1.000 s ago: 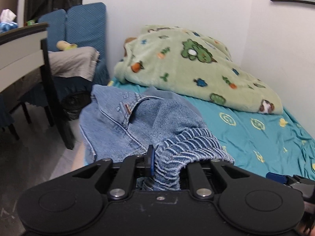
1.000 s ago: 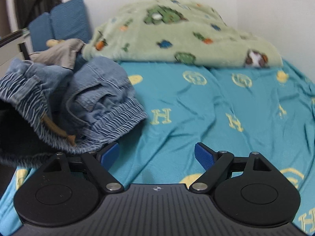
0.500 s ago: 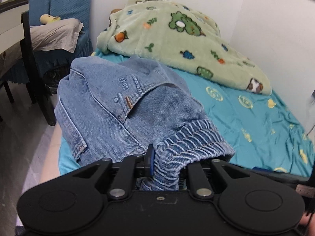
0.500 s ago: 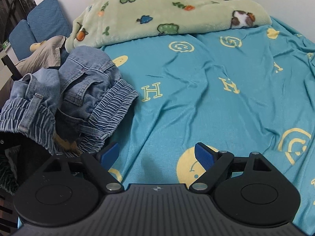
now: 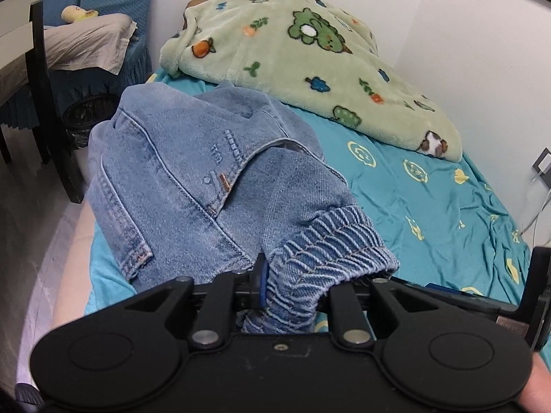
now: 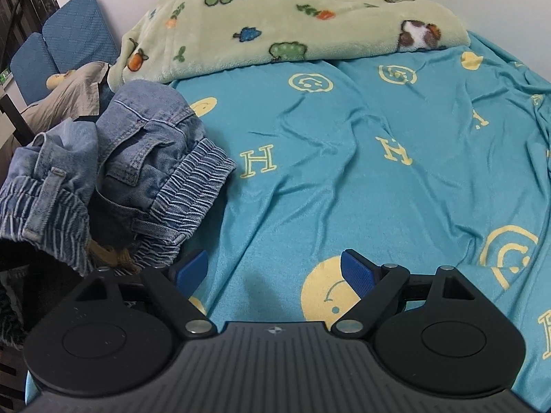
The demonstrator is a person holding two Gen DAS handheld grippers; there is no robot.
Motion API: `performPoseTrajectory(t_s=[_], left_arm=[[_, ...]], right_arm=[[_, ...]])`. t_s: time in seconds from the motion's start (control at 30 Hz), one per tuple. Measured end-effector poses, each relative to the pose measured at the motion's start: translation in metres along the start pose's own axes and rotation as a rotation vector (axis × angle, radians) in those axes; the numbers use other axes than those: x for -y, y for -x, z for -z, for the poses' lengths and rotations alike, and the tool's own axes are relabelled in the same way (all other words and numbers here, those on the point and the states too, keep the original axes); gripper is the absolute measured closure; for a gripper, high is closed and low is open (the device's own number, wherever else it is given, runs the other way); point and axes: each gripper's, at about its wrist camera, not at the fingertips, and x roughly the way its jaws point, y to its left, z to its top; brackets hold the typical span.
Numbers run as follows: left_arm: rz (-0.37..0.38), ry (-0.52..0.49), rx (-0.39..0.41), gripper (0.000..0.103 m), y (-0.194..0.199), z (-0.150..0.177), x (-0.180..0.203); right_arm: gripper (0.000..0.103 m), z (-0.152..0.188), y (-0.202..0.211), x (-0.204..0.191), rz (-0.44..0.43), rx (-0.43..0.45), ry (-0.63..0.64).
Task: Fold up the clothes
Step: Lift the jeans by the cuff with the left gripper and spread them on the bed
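Here, your left claw [image 5: 292, 282] pinches the ribbed waistband of the jeans [image 5: 193, 179], bunched at the bed's [image 6: 361, 179] left edge. Your right claw [image 6: 275, 272], spread and empty, has the loose waistband just to its left.

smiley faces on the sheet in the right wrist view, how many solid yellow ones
2: one beside the denim shorts, one between the open right gripper's fingers. More may hide under the shorts or green blanket.

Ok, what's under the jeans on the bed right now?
The jeans lie bunched on the teal bedsheet, their elastic waistband clamped in the left tool. Sheet shows around them. Whatever lies directly beneath the pile is covered.
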Motion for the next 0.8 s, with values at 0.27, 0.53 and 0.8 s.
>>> performPoseTrajectory(t_s=[0.27, 0.53, 0.8], left_arm=[[0.028, 0.032, -0.01, 0.089, -0.002, -0.004, -0.006], [-0.039, 0.035, 0.05, 0.089, -0.005, 0.008, -0.005], [-0.095, 0.127, 0.145, 0.089, 0.005, 0.019, -0.019]], right_arm=[[0.016, 0.0, -0.005, 0.0, -0.014, 0.006, 0.001], [0.017, 0.0, -0.014, -0.01, -0.072, 0.067, 0.121], [0.024, -0.001, -0.021, -0.01, -0.13, 0.111, 0.213]])
